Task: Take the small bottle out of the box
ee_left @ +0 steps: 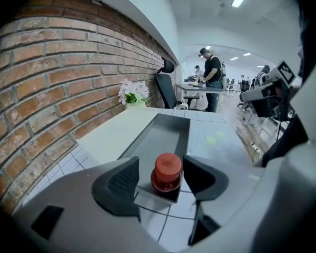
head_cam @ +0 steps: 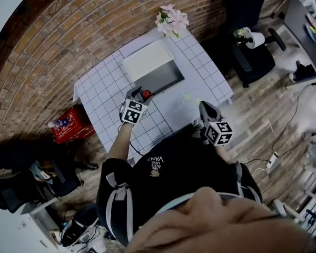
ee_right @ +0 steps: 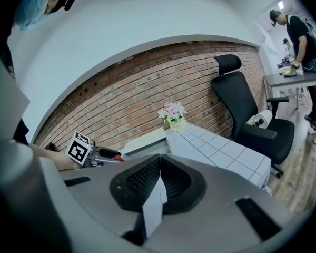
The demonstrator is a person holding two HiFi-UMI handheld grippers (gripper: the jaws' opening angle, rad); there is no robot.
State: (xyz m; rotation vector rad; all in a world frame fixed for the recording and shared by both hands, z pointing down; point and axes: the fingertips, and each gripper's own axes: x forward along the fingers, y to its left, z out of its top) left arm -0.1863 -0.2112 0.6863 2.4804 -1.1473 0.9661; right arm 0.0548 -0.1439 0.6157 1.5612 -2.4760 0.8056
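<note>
The lower body of the small red-capped bottle is hard to make out. It stands upright, untouched, between the spread jaws of the left gripper. The right gripper has its jaws pressed together.

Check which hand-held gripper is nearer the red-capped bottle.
Left. The left hand-held gripper has the bottle standing between its open jaws, pads not pressing on it. The right hand-held gripper, jaws shut, is off to the person's right, well apart from it.

The small bottle, red-capped, stood upright at the near corner of the box; inside or just outside, I couldn't tell. Box lay open, grey inside, lid flat, by the tabletop's far edge.
</note>
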